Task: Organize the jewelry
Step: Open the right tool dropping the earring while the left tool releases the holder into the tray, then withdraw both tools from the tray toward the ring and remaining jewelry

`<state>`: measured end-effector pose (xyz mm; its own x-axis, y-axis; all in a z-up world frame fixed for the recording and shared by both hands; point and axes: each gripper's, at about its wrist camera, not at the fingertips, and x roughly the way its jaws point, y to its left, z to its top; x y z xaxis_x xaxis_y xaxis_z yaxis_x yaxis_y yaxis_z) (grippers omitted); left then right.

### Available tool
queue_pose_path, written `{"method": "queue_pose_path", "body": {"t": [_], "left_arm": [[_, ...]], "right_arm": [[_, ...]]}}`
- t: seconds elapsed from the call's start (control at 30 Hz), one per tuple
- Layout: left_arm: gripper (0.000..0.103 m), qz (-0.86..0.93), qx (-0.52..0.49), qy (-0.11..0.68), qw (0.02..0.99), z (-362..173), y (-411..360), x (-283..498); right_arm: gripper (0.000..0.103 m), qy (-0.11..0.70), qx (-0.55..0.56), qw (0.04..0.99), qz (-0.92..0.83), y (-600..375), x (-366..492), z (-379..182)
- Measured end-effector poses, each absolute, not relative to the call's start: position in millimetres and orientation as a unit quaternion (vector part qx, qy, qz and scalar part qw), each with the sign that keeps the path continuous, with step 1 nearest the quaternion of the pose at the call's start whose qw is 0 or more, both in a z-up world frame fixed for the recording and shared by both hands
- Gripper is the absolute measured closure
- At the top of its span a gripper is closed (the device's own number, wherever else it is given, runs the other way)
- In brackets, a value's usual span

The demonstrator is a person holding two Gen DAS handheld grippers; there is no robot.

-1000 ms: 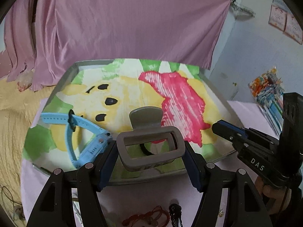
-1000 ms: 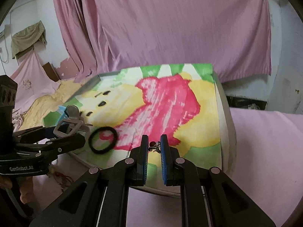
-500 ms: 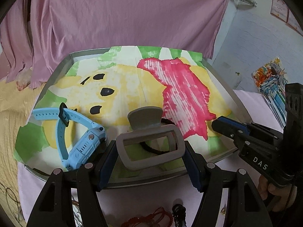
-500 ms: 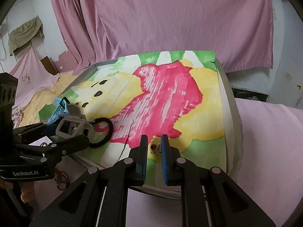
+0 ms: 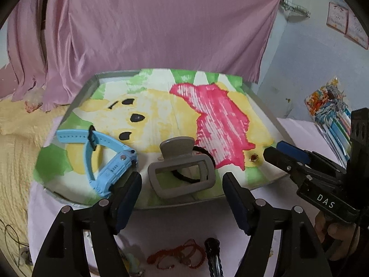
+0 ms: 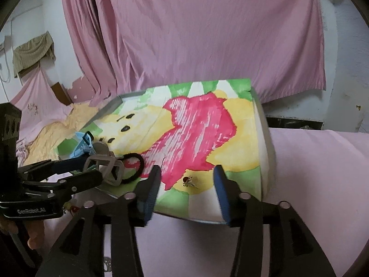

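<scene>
Both grippers (image 5: 182, 184) (image 6: 186, 185) agape at tray edge (image 5: 207, 202)

The left tongs (image 5: 182, 184) stand spread around the grey hair clip (image 5: 182, 175) on the tray (image 5: 92, 87), beside a blue watch (image 5: 108, 159).

1 blue watch (image 5: 108, 159), 1 grey hair claw (image 5: 182, 173), 1 black hair tie (image 6: 133, 167), 1 small earring (image 6: 189, 181), 1 tray (image 5: 87, 87)

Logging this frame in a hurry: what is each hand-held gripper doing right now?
Left hand-held gripper: open, holding nothing; grey hair clip lies between its fingers on the tray.
Right hand-held gripper: open, empty; small earring lies on the tray.
</scene>
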<state>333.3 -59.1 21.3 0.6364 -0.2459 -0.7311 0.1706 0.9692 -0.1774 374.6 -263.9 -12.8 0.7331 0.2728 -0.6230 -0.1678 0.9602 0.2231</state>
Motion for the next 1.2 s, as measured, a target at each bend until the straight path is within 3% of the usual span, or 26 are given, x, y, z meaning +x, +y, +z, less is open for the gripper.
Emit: {"method": "queue_pose_path", "body": {"t": [0.23, 0.4, 0.6, 0.97, 1.2], "left_arm": [[0.026, -0.097, -0.050, 0.369, 0.923, 36, -49, 307], [0.014, -0.092, -0.054, 0.339, 0.935, 41, -41, 286], [0.005, -0.086, -0.060, 0.308, 0.946, 43, -32, 263], [0.000, -0.080, -0.083, 0.232, 0.966, 49, -10, 219], [0.000, -0.067, -0.089, 0.202, 0.973, 46, 2, 196]], "right_arm": [[0.038, 0.304, 0.085, 0.943, 0.107, -271, 345, -1], [0.023, 0.268, 0.081, 0.955, 0.099, -268, 315, 7], [0.012, 0.246, 0.088, 0.961, 0.093, -269, 288, 13], [0.003, 0.216, 0.092, 0.968, 0.090, -263, 254, 13], [0.002, 0.192, 0.081, 0.974, 0.087, -257, 230, 14]]}}
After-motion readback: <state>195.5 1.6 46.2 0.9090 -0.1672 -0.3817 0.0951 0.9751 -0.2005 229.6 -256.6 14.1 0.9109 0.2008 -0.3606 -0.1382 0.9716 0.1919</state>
